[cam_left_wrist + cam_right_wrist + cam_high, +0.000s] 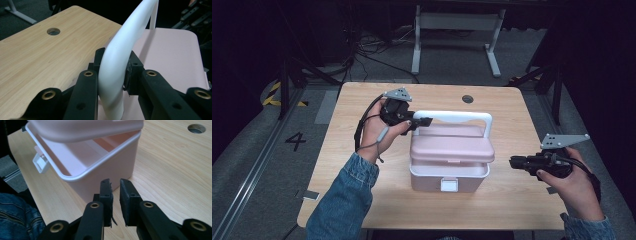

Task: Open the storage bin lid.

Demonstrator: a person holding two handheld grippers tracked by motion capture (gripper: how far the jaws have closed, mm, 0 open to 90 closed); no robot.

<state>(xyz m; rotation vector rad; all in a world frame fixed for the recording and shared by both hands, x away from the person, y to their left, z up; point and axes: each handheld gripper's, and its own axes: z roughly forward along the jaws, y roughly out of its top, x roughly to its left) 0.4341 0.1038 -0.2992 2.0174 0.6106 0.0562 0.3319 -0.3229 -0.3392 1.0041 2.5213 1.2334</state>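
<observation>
A round hole [467, 99] sits near the far edge of the wooden surface [362, 165]. Beyond it stands a white metal frame [457, 35] on the floor.

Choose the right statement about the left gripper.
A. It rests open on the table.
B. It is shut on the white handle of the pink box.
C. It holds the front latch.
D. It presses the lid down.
B: in the left gripper view, the left gripper has its jaws closed on both sides of the white handle of the box.
</observation>
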